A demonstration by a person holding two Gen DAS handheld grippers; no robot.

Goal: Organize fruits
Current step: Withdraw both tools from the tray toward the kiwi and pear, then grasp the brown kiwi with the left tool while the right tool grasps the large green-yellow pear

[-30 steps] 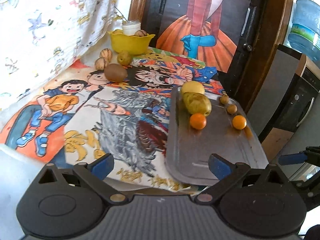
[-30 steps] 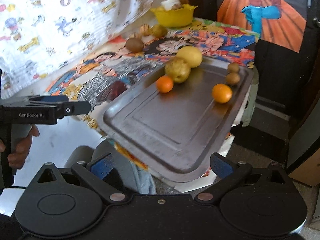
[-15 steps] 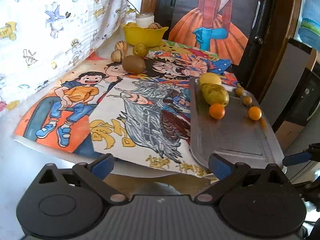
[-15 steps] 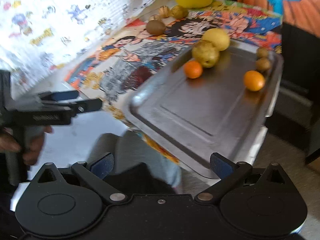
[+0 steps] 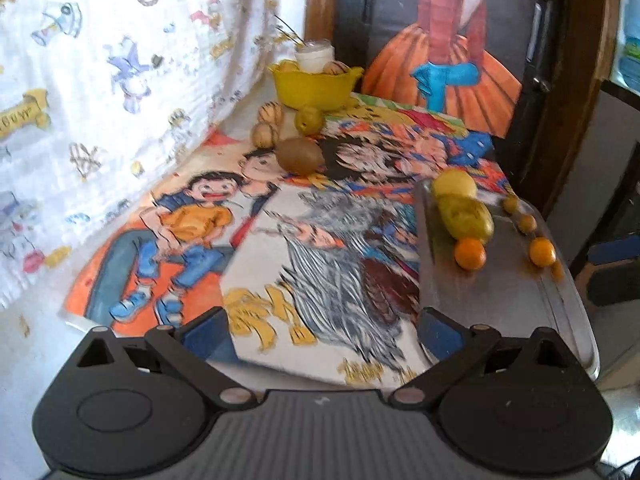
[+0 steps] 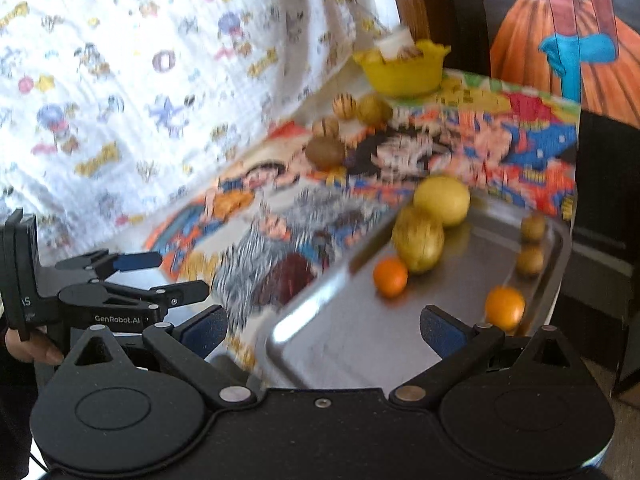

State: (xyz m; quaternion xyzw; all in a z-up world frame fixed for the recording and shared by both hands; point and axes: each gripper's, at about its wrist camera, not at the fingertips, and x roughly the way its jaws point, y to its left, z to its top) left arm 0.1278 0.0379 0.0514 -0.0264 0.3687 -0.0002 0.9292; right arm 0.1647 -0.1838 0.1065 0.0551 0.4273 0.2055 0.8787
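Note:
A grey metal tray (image 5: pixel 500 296) (image 6: pixel 360 332) lies on the table's right side. It holds a yellow fruit (image 6: pixel 441 199), a green-yellow fruit (image 6: pixel 418 245), two oranges (image 6: pixel 390 276) (image 6: pixel 505 307) and two small brown fruits (image 6: pixel 533 227). Farther back, a kiwi (image 5: pixel 300 155) (image 6: pixel 325 152), striped fruits (image 5: pixel 264 135) and a green fruit (image 5: pixel 309 120) lie before a yellow bowl (image 5: pixel 314 87) (image 6: pixel 404 69). My left gripper (image 5: pixel 320 330) is open and empty over the near table edge. My right gripper (image 6: pixel 322 330) is open and empty over the tray's near corner.
Cartoon posters (image 5: pixel 256 224) cover the table. A patterned white cloth (image 5: pixel 100 80) hangs along the left. A painted dark door (image 5: pixel 460 40) stands behind. In the right wrist view a hand (image 6: pixel 36 350) holds the left gripper (image 6: pixel 120 280) at the left.
Both grippers have moved forward toward the table. The fruits and the tray lie as before. Both stay open.

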